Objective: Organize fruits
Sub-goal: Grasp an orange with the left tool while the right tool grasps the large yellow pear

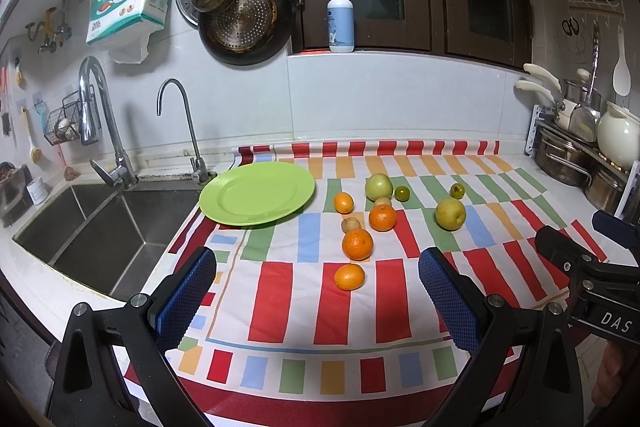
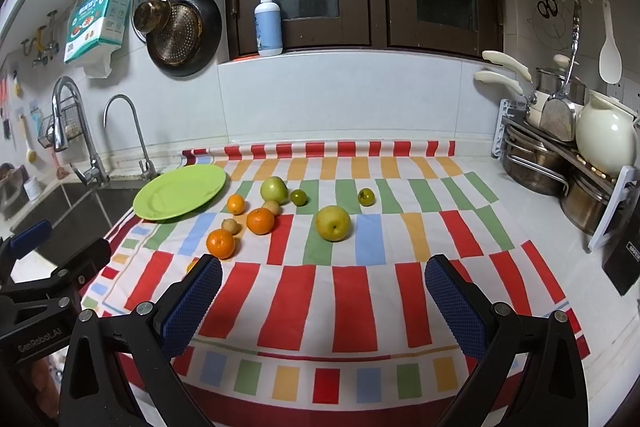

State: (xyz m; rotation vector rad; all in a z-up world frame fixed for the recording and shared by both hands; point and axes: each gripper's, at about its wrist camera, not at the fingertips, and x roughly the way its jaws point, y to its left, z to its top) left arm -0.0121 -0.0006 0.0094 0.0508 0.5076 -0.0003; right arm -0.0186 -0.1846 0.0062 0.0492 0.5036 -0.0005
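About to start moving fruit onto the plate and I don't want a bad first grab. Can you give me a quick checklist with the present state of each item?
1. Left gripper open and holding nothing: ok.
2. Right gripper open and holding nothing: ok.
3. Green plate bare and ready to take fruit: ok, though its left edge hangs past the striped cloth toward the sink.
4. Nearest small orange lies apart from other fruit, between the left fingers' line: ok.
5. Large orange free of its neighbour: cannot tell, the small brown fruit sits very close.
6. Yellow pear has room around it for the right gripper: ok.
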